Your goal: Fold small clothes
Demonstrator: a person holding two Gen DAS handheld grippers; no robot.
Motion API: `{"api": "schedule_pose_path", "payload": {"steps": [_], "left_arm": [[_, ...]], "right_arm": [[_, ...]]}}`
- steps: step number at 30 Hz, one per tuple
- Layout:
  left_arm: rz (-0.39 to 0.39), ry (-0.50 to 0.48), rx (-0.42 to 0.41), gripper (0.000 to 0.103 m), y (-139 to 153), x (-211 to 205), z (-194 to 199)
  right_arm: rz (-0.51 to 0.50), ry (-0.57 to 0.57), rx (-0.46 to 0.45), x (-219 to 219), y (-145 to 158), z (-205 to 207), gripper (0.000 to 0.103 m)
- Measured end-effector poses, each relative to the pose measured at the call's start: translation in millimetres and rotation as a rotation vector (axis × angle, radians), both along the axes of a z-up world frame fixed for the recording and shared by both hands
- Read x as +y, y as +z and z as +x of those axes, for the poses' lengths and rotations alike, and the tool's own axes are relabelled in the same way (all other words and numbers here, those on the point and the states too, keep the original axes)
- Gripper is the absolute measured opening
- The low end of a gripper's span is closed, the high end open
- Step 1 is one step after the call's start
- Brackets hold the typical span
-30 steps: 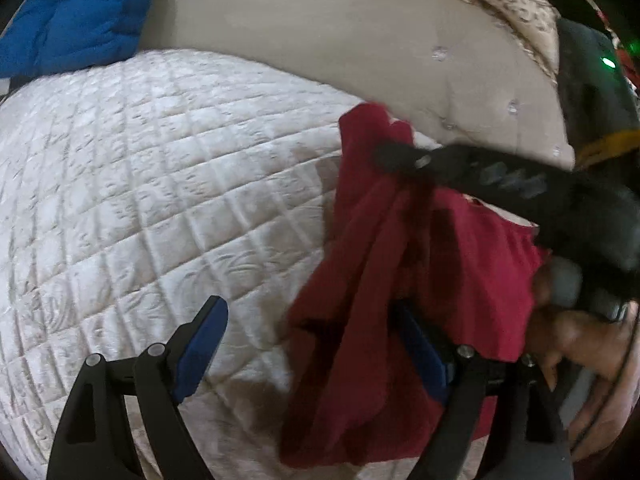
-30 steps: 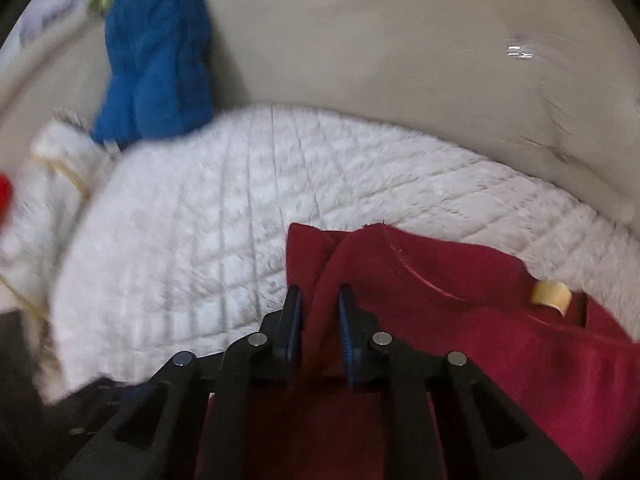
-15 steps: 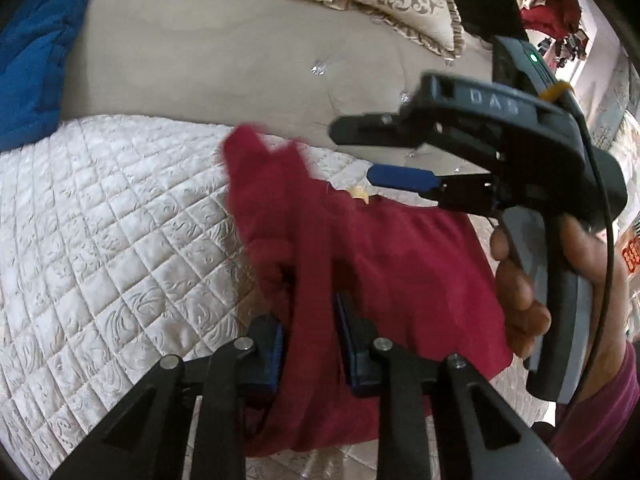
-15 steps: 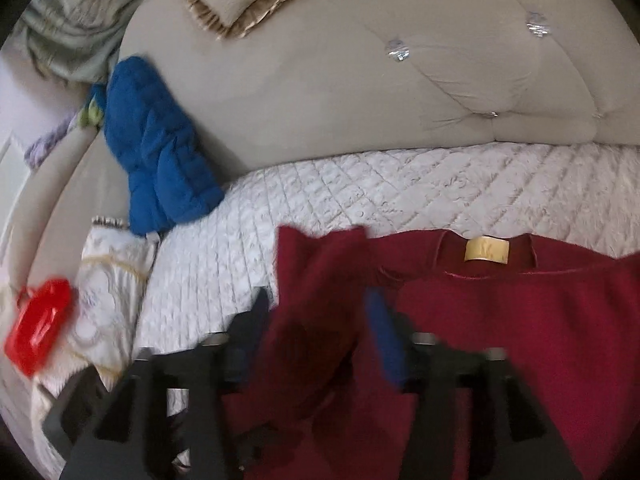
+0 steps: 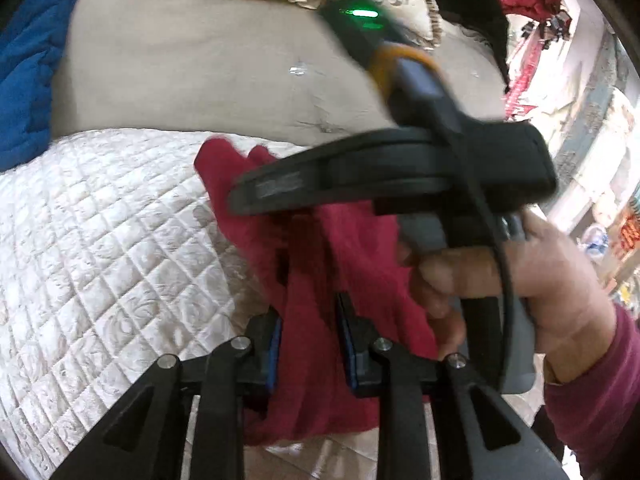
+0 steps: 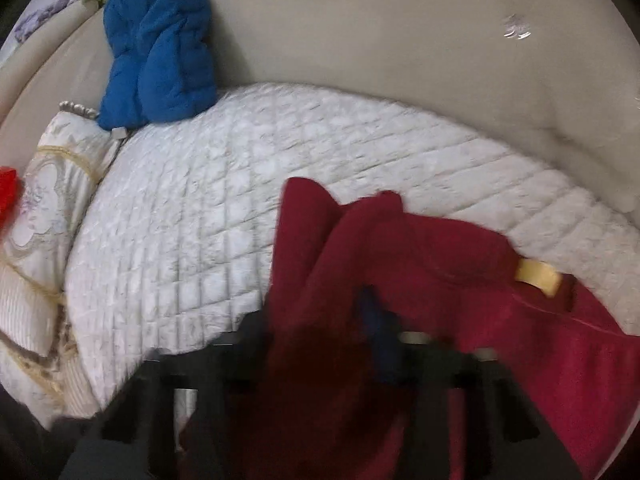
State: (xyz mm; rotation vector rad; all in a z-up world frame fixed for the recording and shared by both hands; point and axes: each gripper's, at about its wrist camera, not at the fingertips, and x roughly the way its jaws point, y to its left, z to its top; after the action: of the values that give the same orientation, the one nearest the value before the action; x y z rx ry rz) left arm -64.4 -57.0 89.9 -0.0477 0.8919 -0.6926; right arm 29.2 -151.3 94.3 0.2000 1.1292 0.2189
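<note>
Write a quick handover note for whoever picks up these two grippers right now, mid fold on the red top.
Left gripper: shut on a bunch of the red top, lifted off the quilted cover.
Right gripper: jaws closing, red cloth between them; the picture is too blurred to confirm a firm pinch. The right hand holds it just beyond the left gripper.
The top lies crumpled on the cover, yellow neck label facing up.
Done: one edge gathered.
Left: confirm the right grip, spread the top flat, make the folds.
</note>
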Motion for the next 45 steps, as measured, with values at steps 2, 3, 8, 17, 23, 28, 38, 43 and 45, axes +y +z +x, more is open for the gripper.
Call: {"api": "schedule_pose_path", "payload": {"steps": [2,3,8,17,23,28,38,43,45], "left_arm": [[-0.018,-0.028,-0.02,0.025,9.8,-5.2,-9.8],[-0.022,-0.042,-0.034,0.025,14.8,-10.5,-16.2],[-0.055,-0.16,-0.082,0.036,42.1,-58.5,-50.3],[-0.078,-0.328,-0.036,0.078,54.4,-127.8,-90.5],[0.047,-0.203,-0.079,0.08,41.2,-103.3,-87.7],[0.102,-0.098,-0.047,0.08,18.3,-94.0,-63.6],[0.209,-0.099,-0.018,0.08,-31.9,-119.3,-49.5],[0.213,-0.089,-0.039,0.08,-33.8,-121.2,-51.2],[0.212,-0.086,-0.037,0.08,-34.4,-122.4,-51.1]], "right_arm": [[0.048,-0.039,-0.068,-21.2,10.0,-19.5,0.0],[0.059,-0.057,-0.092,-31.7,15.2,-29.4,0.0],[0.13,-0.128,-0.173,-100.6,47.3,-83.3,0.0],[0.068,-0.351,-0.177,-220.3,39.6,-165.2,0.0],[0.147,-0.478,-0.077,-255.3,-10.2,-187.7,0.01],[0.128,-0.533,-0.187,-246.2,26.6,-230.6,0.015],[-0.101,-0.255,-0.084,-176.9,-8.6,-235.2,0.0],[0.02,-0.307,-0.175,-194.6,19.2,-243.5,0.003],[0.006,-0.361,-0.223,-199.8,32.4,-239.2,0.024]]}}
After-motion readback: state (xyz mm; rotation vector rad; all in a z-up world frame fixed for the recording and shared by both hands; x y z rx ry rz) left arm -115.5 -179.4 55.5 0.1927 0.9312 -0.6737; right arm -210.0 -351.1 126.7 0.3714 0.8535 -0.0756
